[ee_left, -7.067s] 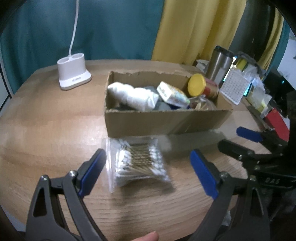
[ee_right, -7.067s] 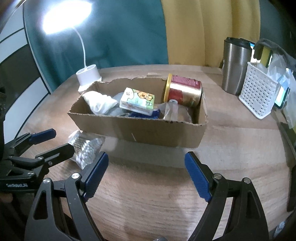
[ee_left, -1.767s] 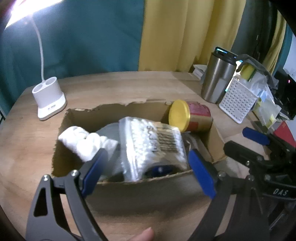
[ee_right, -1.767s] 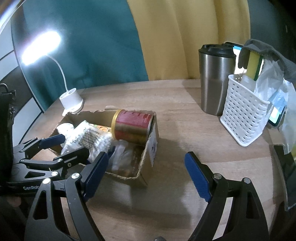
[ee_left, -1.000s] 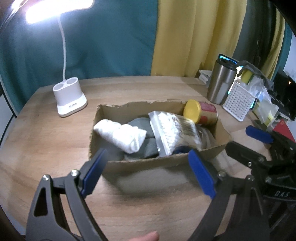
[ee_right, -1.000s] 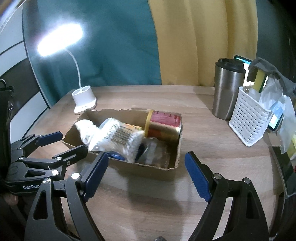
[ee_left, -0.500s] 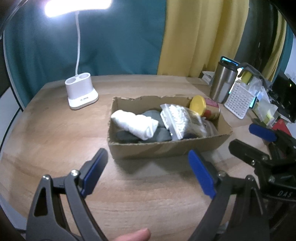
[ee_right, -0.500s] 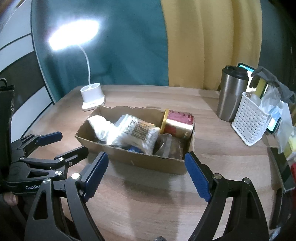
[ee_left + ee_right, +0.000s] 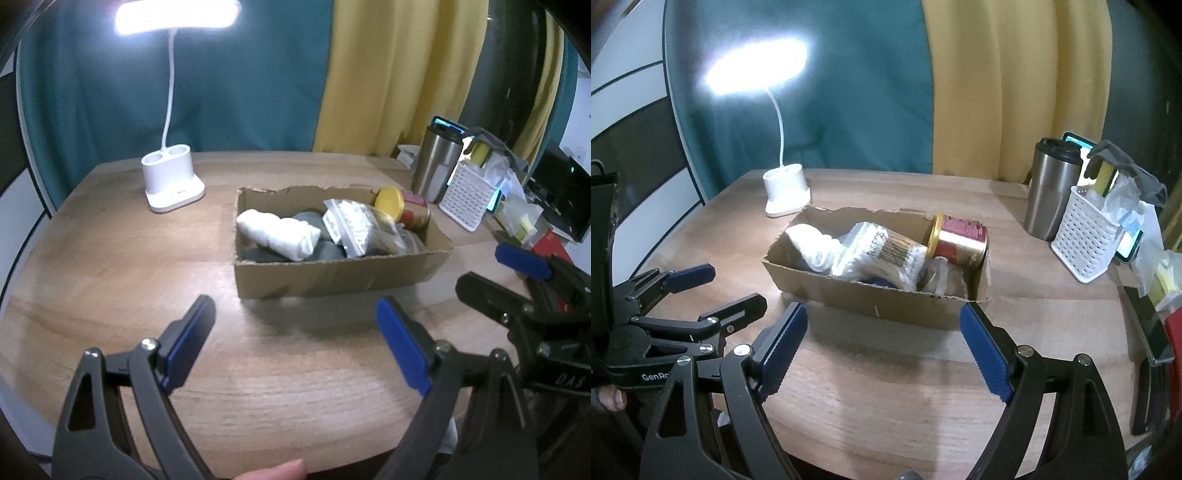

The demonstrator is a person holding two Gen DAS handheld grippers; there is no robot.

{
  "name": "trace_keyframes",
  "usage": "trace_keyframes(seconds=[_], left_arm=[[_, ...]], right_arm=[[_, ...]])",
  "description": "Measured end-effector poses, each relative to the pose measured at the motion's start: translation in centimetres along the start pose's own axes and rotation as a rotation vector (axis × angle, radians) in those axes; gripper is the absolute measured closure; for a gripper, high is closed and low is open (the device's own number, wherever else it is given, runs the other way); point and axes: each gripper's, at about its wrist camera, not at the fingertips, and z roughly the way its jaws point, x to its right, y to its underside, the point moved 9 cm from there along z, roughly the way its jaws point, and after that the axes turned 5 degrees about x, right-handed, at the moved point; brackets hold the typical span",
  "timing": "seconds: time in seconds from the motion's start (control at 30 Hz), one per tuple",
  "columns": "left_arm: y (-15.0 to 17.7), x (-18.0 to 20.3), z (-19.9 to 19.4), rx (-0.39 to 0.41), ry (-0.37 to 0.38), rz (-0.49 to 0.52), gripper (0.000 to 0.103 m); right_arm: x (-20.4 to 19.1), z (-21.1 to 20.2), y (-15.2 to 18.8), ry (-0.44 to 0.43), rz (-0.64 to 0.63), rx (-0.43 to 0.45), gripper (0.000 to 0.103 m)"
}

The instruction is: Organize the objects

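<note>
Held both claws, left (image 9: 291,341) and right (image 9: 882,345), spread and empty above the wood-grain surface (image 9: 110,258), before a torn-rimmed cardboard box (image 9: 332,275) holding a crinkled swab bag (image 9: 354,225).

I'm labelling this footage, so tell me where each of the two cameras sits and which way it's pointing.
Left wrist view: sits on the left tool, low over the table, facing the cardboard box; shows its own open fingers, a fingertip at the bottom edge, and the right tool.
Right wrist view: sits on the right tool, facing the box from nearer the red can; shows its own open fingers and the left tool.
Shared: box, can, lamp, steel tumbler.
</note>
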Motion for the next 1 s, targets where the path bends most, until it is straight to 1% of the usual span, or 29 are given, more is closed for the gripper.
trace_keyframes(seconds=[0.5,1.0], left_arm=[[0.6,0.1,-2.5,0.033,-0.005,0.001,0.013],[1.1,0.5,-2.6,0.026,0.004,0.007,0.013]], right_arm=[[-0.3,-2.7,1.3,0.012,0.014,0.033,0.016],[-0.2,-3.0,2.0,0.010,0.025,0.033,0.016]])
